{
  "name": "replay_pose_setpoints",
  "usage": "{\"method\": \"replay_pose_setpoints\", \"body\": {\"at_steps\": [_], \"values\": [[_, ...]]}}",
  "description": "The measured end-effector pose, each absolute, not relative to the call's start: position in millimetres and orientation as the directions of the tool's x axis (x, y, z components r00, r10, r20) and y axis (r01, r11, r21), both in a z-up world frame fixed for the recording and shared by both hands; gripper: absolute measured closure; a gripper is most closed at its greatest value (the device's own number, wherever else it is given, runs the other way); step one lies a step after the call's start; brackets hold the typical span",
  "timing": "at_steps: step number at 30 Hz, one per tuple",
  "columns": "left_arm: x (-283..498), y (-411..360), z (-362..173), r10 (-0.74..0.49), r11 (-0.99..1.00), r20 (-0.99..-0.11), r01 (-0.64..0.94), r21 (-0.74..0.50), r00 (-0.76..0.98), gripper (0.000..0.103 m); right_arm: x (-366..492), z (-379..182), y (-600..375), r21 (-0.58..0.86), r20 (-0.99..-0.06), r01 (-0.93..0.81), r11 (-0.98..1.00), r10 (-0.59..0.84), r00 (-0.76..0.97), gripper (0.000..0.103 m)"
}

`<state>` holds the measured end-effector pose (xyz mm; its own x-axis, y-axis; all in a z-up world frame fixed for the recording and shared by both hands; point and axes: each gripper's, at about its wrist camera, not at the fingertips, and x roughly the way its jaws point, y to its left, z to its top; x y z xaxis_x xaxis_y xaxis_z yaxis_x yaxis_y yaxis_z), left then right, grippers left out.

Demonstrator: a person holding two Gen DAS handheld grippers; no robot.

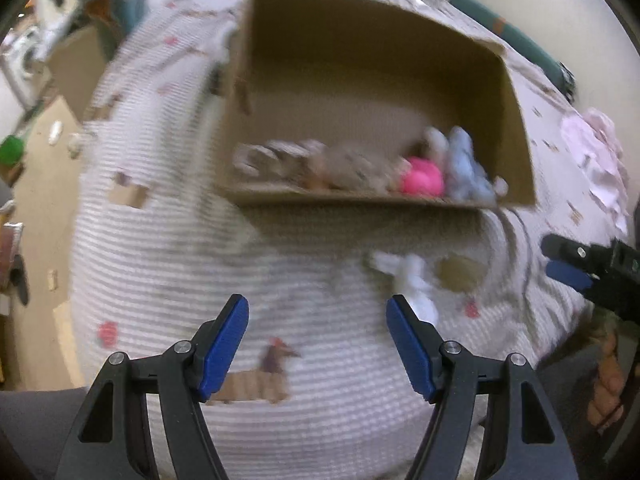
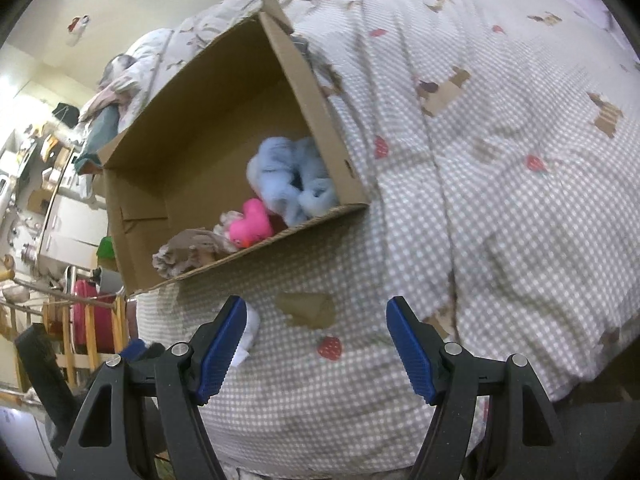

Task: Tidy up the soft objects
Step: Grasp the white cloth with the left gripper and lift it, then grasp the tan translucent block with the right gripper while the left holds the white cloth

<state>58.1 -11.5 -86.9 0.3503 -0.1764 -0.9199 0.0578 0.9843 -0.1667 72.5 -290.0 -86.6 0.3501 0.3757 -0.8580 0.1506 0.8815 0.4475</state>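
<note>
An open cardboard box (image 1: 360, 60) (image 2: 192, 112) stands on the bed. Inside lie a blue plush (image 1: 466, 168) (image 2: 288, 176), a pink plush (image 1: 422, 178) (image 2: 250, 222) and beige soft things (image 1: 344, 168) (image 2: 188, 254). A white soft toy (image 1: 412, 280) (image 2: 248, 332) lies on the quilt in front of the box. My left gripper (image 1: 318, 344) is open and empty, just left of the white toy. My right gripper (image 2: 316, 344) is open and empty above the quilt; its tips also show in the left wrist view (image 1: 568, 264).
The bed has a checked quilt (image 2: 500, 160) with dog and strawberry prints. A pink-white cloth (image 1: 596, 160) lies at the right. Cluttered shelves and a wooden rack (image 2: 80, 320) stand beyond the bed's left edge.
</note>
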Motion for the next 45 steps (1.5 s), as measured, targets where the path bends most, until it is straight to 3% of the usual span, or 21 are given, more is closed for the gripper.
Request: {"method": "replay_pose_setpoints", "body": {"at_steps": [8, 10, 11, 12, 14, 27, 34, 39, 45], "values": [[75, -70, -107, -0.251, 0.962, -0.928, 0.175, -0.208, 0.275, 0.034, 70, -92, -293, 0.426, -0.872, 0.16, 0.891, 0.356, 0.336, 0.026], [81, -78, -119, -0.265, 0.958, -0.936, 0.176, -0.228, 0.232, 0.039, 70, -94, -294, 0.419, -0.876, 0.162, 0.894, 0.35, 0.331, 0.026], [83, -81, -125, -0.272, 0.955, -0.939, 0.178, -0.237, 0.209, 0.049, 71, -95, -293, 0.416, -0.878, 0.165, 0.894, 0.348, 0.329, 0.026], [86, -83, -133, -0.275, 0.953, -0.944, 0.179, -0.244, 0.182, 0.07, 71, -95, -294, 0.418, -0.878, 0.169, 0.893, 0.349, 0.328, 0.026], [88, -83, -146, -0.27, 0.955, -0.952, 0.165, -0.246, 0.144, 0.094, 72, -98, -294, 0.421, -0.878, 0.174, 0.89, 0.352, 0.324, 0.026], [73, -58, -93, -0.232, 0.969, -0.945, 0.142, -0.204, 0.229, 0.097, 79, -102, -286, 0.442, -0.87, 0.153, 0.884, 0.381, 0.313, 0.026], [68, -25, -36, -0.22, 0.974, -0.928, 0.125, -0.19, 0.302, 0.097, 86, -107, -278, 0.522, -0.837, 0.163, 0.837, 0.466, 0.288, 0.026], [52, -1, -29, -0.221, 0.975, -0.921, 0.09, -0.202, 0.32, 0.097, 95, -112, -264, 0.543, -0.827, 0.146, 0.827, 0.497, 0.262, 0.026], [45, 9, -53, -0.207, 0.978, -0.926, 0.043, -0.204, 0.317, 0.097, 112, -131, -227, 0.333, -0.928, 0.043, 0.942, 0.319, 0.191, 0.027]]}}
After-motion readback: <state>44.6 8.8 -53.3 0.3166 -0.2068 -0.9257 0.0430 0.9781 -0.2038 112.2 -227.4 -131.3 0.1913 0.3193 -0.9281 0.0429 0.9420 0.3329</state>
